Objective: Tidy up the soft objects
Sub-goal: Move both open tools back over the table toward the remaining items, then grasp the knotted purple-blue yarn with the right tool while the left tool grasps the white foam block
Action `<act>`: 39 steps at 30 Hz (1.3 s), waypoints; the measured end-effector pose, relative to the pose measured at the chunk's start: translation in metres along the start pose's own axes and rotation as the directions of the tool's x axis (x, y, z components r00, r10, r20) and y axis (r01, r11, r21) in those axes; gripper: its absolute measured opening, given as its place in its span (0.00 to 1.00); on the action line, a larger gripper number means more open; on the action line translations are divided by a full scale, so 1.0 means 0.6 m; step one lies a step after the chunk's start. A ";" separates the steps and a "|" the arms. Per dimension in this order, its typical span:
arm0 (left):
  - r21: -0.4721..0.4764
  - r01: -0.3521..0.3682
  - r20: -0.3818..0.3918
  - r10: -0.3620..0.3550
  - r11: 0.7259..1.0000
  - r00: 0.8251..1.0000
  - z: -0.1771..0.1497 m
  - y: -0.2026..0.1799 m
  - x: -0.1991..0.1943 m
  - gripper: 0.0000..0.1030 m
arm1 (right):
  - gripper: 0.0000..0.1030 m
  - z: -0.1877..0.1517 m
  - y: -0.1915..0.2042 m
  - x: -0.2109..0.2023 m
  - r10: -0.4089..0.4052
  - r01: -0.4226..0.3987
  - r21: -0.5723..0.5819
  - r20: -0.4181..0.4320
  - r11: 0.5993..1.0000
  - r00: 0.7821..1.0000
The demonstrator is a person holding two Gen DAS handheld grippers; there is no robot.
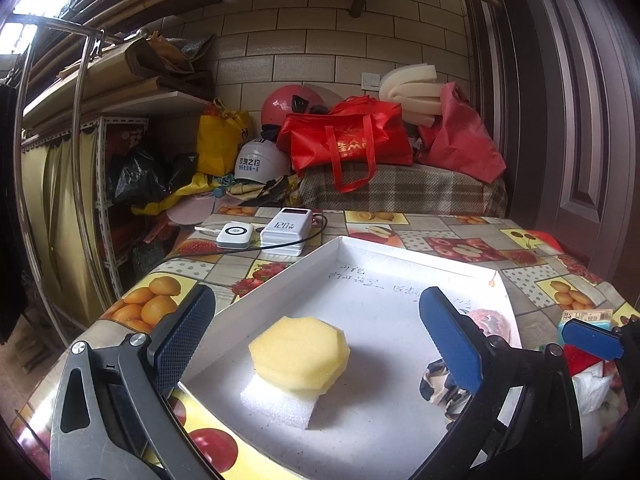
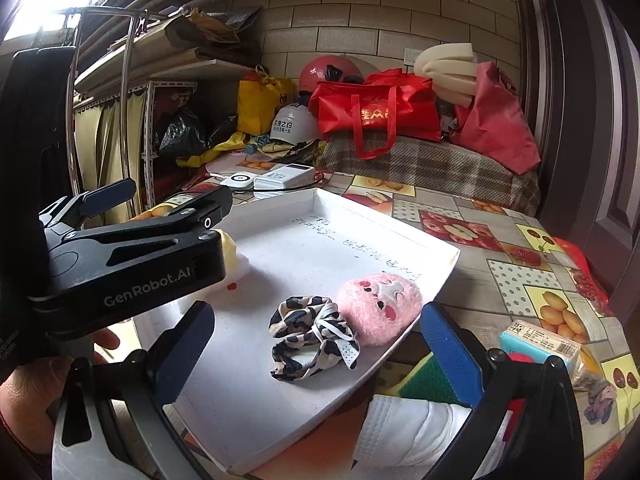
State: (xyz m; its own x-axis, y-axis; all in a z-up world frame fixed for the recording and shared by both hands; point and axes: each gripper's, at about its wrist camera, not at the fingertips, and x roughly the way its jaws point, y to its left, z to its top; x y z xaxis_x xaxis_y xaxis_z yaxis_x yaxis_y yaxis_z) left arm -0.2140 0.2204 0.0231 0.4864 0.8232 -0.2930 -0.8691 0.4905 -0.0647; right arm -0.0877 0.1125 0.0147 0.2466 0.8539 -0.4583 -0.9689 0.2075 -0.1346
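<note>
Tongs left (image 1: 316, 344) and right (image 2: 316, 354) gape empty over a fuzzy pink plush (image 2: 378, 306) (octagonal yellow sponge (image 1: 300, 354) nearby).

The tray's (image 1: 280, 280) far half lies bare; sponge (image 1: 300, 354), scrunchie (image 2: 312, 338) and pink plush (image 2: 380, 306) crowd its near half, power banks (image 1: 286, 232) behind.

Both the left tongs (image 1: 316, 344) and the right tongs (image 2: 316, 344) stand wide open and empty, tilted slightly downward side by side, a hand (image 2: 36, 396) gripping the left one.
</note>
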 end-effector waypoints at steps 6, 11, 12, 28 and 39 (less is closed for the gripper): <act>0.078 0.165 -0.064 -0.160 0.983 0.985 -0.013 -0.050 -0.026 1.00 | 1.00 -0.020 -0.046 -0.043 -0.023 0.022 0.028 0.025 0.999 0.999; 0.149 0.336 -0.121 -0.320 0.930 0.940 -0.028 -0.106 -0.063 1.00 | 1.00 -0.048 -0.150 -0.075 -0.102 0.103 0.146 -0.014 0.984 0.995; 0.156 0.381 -0.141 -0.361 0.911 0.922 -0.031 -0.117 -0.071 1.00 | 1.00 -0.054 -0.177 -0.081 -0.131 0.133 0.170 -0.026 0.976 0.991; 0.282 0.545 -0.471 -0.382 0.789 0.795 -0.091 -0.275 -0.100 1.00 | 1.00 -0.141 -0.455 -0.146 -0.278 0.349 0.348 -0.238 0.870 0.931; 0.339 0.527 -0.595 -0.257 0.780 0.762 -0.128 -0.334 -0.053 1.00 | 1.00 -0.142 -0.439 -0.070 -0.202 0.304 0.225 -0.386 0.926 0.900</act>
State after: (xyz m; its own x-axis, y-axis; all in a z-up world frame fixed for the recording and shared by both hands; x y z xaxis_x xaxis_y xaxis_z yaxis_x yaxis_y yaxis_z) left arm -0.0619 0.0741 -0.0279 0.5399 0.3313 -0.7738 -0.3907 0.9129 0.1182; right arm 0.1591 -0.0187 -0.0054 0.4251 0.5424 -0.7246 -0.8265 0.5591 -0.0663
